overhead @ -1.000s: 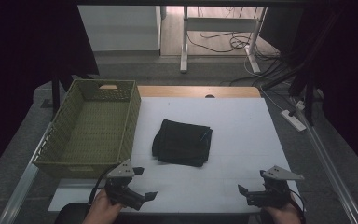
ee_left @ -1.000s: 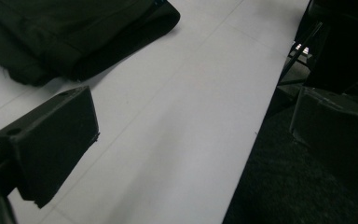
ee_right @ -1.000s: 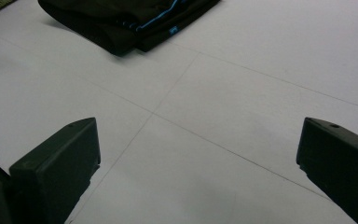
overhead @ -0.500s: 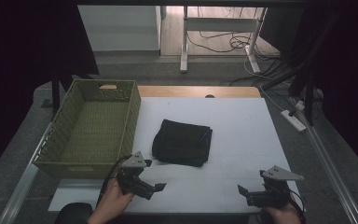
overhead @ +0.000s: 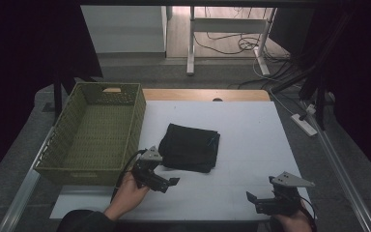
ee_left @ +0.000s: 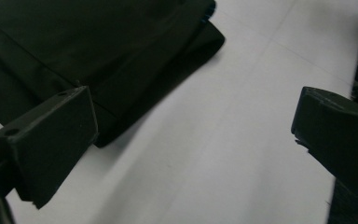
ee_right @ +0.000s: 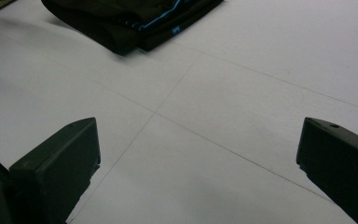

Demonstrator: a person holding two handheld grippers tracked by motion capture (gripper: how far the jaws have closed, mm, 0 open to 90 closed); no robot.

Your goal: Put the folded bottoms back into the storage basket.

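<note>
Folded black cloth garment (overhead: pixel 191 147) lies mid-table, beside the green woven basket (overhead: pixel 96 130); it looks soft, light and floppy, best pinched through its near-left corner layers. Left gripper (overhead: pixel 166 181) approaches wide open, empty; right gripper (overhead: pixel 253 203) likewise, near the front-right corner.

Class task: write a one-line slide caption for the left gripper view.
Open hand-held gripper poised at the near edge of a folded black garment lying on the white table.
</note>
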